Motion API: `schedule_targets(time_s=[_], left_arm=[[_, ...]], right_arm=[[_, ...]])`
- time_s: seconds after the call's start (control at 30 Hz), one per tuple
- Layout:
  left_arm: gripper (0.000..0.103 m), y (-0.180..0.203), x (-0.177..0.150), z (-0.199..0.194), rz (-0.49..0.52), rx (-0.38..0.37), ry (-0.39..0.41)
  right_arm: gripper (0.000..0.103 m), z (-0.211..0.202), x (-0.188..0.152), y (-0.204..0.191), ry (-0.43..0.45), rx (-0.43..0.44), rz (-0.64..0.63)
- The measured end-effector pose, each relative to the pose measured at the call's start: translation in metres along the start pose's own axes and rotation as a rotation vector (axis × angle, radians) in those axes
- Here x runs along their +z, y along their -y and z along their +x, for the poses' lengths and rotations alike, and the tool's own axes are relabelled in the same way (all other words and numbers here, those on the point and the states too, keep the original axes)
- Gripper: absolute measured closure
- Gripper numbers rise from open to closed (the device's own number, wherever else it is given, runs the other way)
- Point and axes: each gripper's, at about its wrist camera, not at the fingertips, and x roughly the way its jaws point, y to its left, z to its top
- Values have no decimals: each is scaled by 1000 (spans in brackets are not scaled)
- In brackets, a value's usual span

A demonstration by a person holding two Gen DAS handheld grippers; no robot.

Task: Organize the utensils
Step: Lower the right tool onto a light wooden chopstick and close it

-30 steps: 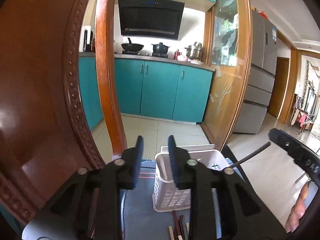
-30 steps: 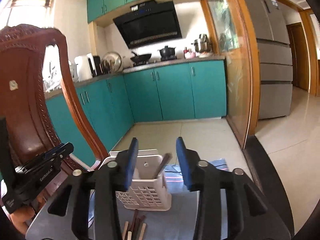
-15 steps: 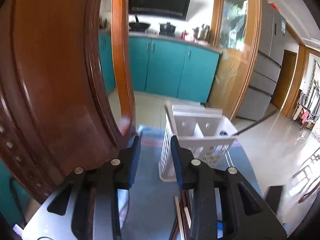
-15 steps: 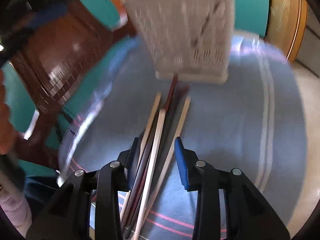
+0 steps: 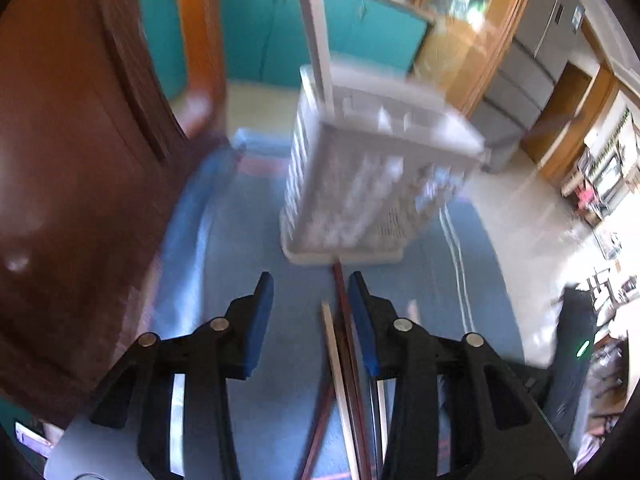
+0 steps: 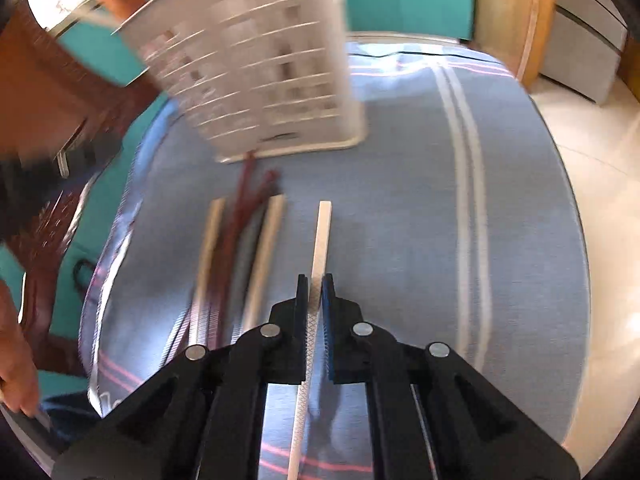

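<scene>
Right gripper (image 6: pixel 315 280) is clamped on a pale chopstick (image 6: pixel 323 236), jaws pinched tight against both its sides, the stick running forward from between them toward the basket (image 6: pixel 256 68). That white slotted basket stands upright at the far end of the blue cloth (image 6: pixel 420 208), blurred in both views. Left of the gripped stick lies the loose bundle (image 6: pixel 240 240): two more pale sticks with dark red ones between them, fanned on the cloth, the red tips reaching right up to the basket's base. Over on the other side, the left gripper (image 5: pixel 311 284) hangs spread wide, nothing between its jaws, angled down over the cloth. Chopsticks (image 5: pixel 344 344) run under its right finger (image 5: pixel 362 320), a pale one beside dark red ones, pointing at the basket (image 5: pixel 360 184) ahead. A brown wooden chair (image 5: pixel 80 160) fills the left of that view, close beside the cloth's edge.
</scene>
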Motion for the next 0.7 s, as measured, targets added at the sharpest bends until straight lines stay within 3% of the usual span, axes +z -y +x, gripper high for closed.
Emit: schedule_targets(time_s=[0.2, 0.4, 0.5, 0.6, 0.7], left_arm=[[66, 8, -19, 48, -4, 18, -169], [66, 14, -24, 65, 4, 23, -195], [75, 16, -25, 69, 11, 37, -192], [89, 15, -23, 71, 0, -5, -199], [93, 16, -23, 73, 4, -10, -199]], right_arm=[[95, -8, -3, 20, 20, -7, 42], [95, -11, -9, 20, 30, -32, 19], [95, -12, -9, 21, 30, -43, 18], [94, -7, -9, 24, 26, -58, 18], [84, -4, -9, 24, 28, -65, 10]])
